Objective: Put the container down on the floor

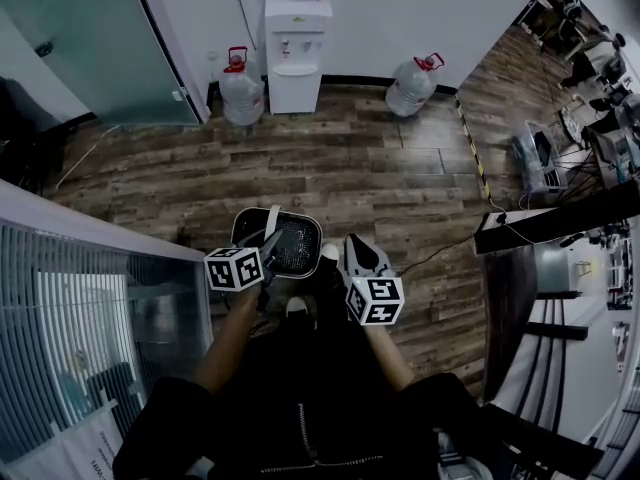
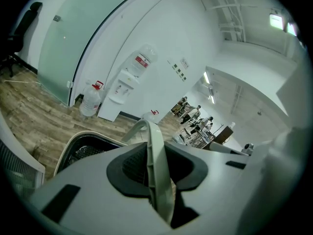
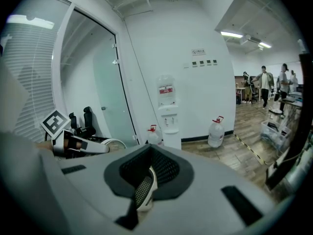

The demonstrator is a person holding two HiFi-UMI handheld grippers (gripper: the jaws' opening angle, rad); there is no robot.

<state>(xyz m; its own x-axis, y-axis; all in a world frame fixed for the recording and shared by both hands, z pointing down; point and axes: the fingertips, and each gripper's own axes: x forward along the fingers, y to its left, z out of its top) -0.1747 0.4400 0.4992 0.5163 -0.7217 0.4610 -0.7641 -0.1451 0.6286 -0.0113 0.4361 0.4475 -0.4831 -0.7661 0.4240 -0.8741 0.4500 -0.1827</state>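
Grips pale handle (image 2: 155, 165) of container (image 1: 318, 230) in clamped left tongs (image 1: 268, 245), body hanging straight below them over wood floor (image 1: 400, 168); holds right tongs (image 1: 354, 252) together, empty, alongside.

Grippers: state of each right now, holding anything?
Left gripper: jaws closed on the container's handle.
Right gripper: jaws look closed, nothing between them.

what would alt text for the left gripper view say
The left gripper clamps the pale handle of a dark mesh-lined container, seen close up. Beyond lie a wood-plank floor, a water jug and a white water dispenser against a white wall.
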